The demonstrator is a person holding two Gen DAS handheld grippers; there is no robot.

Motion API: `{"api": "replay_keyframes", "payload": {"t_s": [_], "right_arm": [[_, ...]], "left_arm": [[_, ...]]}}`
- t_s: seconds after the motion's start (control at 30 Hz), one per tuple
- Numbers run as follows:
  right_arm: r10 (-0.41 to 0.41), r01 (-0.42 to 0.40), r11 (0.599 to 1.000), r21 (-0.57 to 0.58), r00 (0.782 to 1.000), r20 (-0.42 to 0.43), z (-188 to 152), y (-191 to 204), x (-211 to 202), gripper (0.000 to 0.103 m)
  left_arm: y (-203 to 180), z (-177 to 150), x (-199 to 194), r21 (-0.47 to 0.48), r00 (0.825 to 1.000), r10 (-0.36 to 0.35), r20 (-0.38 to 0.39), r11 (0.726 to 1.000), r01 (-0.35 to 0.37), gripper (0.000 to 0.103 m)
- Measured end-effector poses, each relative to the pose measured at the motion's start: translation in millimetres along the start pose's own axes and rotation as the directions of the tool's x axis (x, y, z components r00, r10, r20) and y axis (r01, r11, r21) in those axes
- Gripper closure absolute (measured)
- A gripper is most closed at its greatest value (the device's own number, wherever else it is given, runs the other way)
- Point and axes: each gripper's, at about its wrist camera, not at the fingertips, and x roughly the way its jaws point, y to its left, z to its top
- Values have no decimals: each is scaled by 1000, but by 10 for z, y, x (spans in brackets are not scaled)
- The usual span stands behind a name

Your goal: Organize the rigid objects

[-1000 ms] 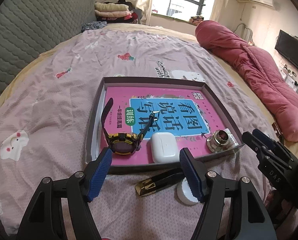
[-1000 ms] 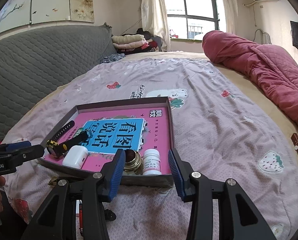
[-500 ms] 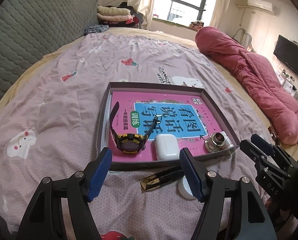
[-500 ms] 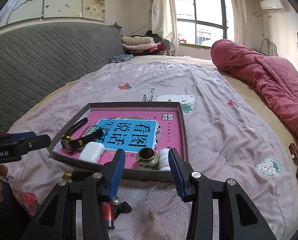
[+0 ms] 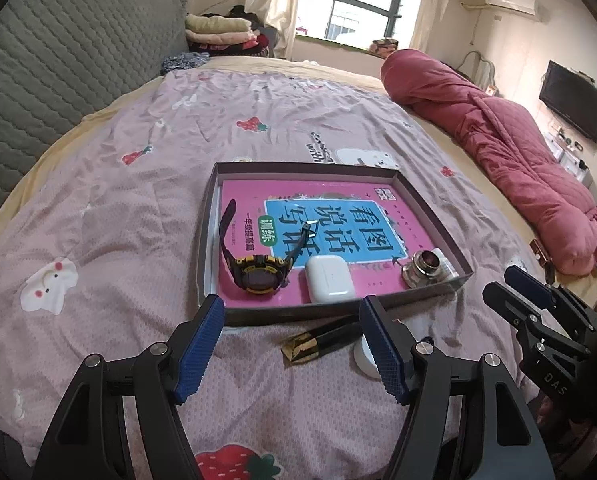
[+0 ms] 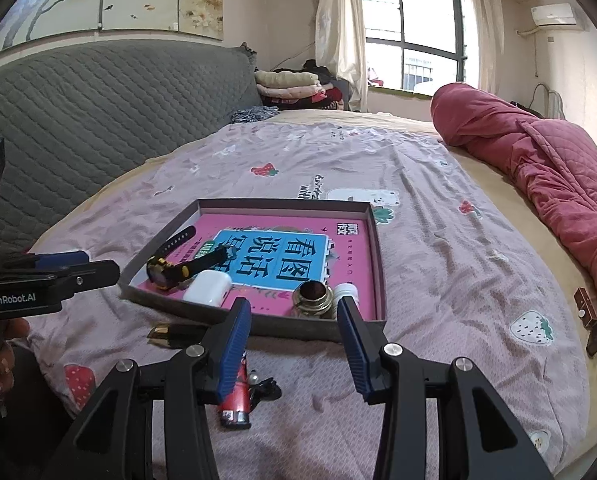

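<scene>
Black-gold tube [image 5: 321,340] lengthwise along tray [image 5: 338,312] front, gold end left; both grippers [image 5: 290,350] [image 6: 294,346] agape, empty.

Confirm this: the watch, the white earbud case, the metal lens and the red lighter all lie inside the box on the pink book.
Wrong on the lighter. In the right wrist view the red lighter lies on the bedspread outside the box. The watch, white earbud case and metal lens do lie on the pink book.
</scene>
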Motion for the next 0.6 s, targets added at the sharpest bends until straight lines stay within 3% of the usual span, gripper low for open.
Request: {"api": "replay_keyframes", "payload": {"t_s": [0.6], "right_arm": [[56, -57, 998, -11, 997, -50, -120, 141, -118, 58]], "left_arm": [[-37, -141, -69, 28, 1000, -3, -27, 1000, 4, 31]]}}
